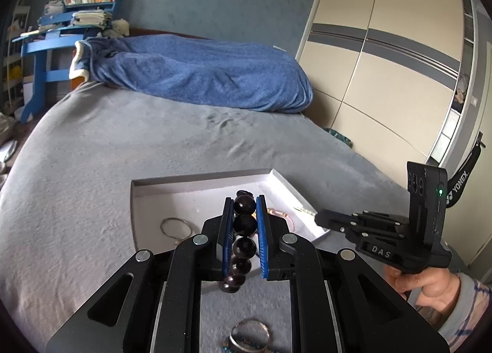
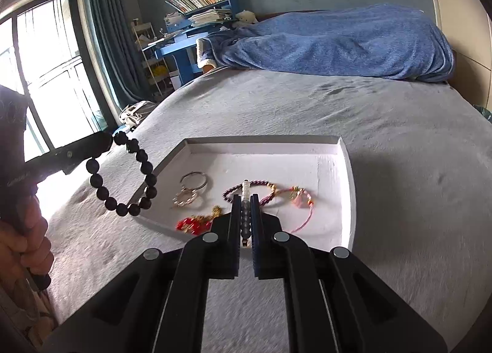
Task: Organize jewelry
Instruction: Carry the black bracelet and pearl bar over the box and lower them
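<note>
A shallow white box (image 2: 344,187) lies on the grey bed; it also shows in the left wrist view (image 1: 147,196). My left gripper (image 1: 244,199) is shut on a dark beaded bracelet (image 1: 245,225), held above the box's near edge; the bracelet (image 2: 123,174) hangs as a loop left of the box in the right wrist view. My right gripper (image 2: 245,198) is shut on a thin string of small pale and grey beads (image 2: 245,208), over the box. In the box lie a silver ring bracelet (image 2: 193,181), a purple bead bracelet (image 2: 264,190), a pink cord bracelet (image 2: 299,199) and a red-gold piece (image 2: 192,225).
More rings and a beaded piece (image 1: 250,337) lie on the bed (image 1: 92,168) below my left gripper. A blue blanket (image 2: 332,42) is heaped at the far end. A blue desk (image 2: 184,45), a window (image 2: 46,76) and a wardrobe (image 1: 384,61) surround the bed.
</note>
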